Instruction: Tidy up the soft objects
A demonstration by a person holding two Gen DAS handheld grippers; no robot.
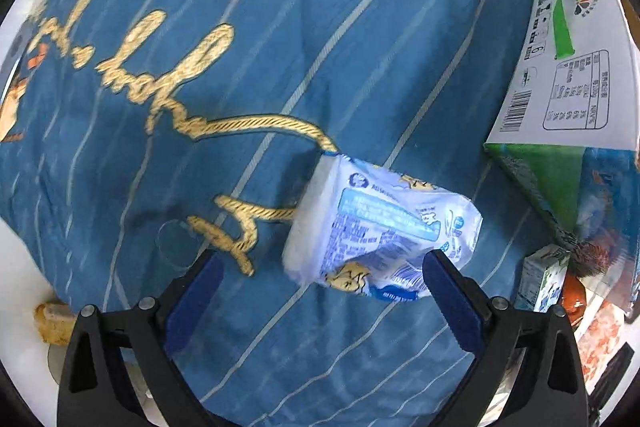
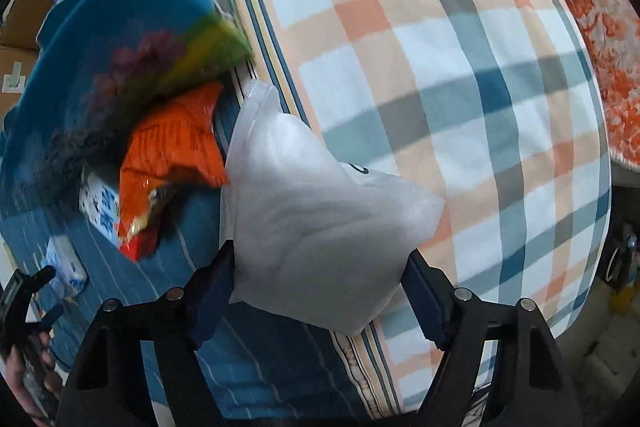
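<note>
In the left wrist view, a soft white-and-blue printed tissue pack (image 1: 380, 227) lies on a blue striped cloth (image 1: 280, 27) with gold rope lettering. My left gripper (image 1: 324, 287) is open, its right finger (image 1: 452, 291) touching the pack's near edge. In the right wrist view, a white translucent soft pouch (image 2: 312, 223) sits between the fingers of my right gripper (image 2: 316, 299), which is shut on its lower part. The pouch hangs over the seam between the blue cloth (image 2: 248, 355) and a plaid pillow (image 2: 440, 67).
A white-and-green printed carton (image 1: 568, 75) lies at the right in the left view, with a small milk box (image 1: 540, 279) below it. In the right view an orange snack bag (image 2: 172, 163), a blue-green plush cloth (image 2: 120, 47) and small tissue packs (image 2: 64, 267) lie left.
</note>
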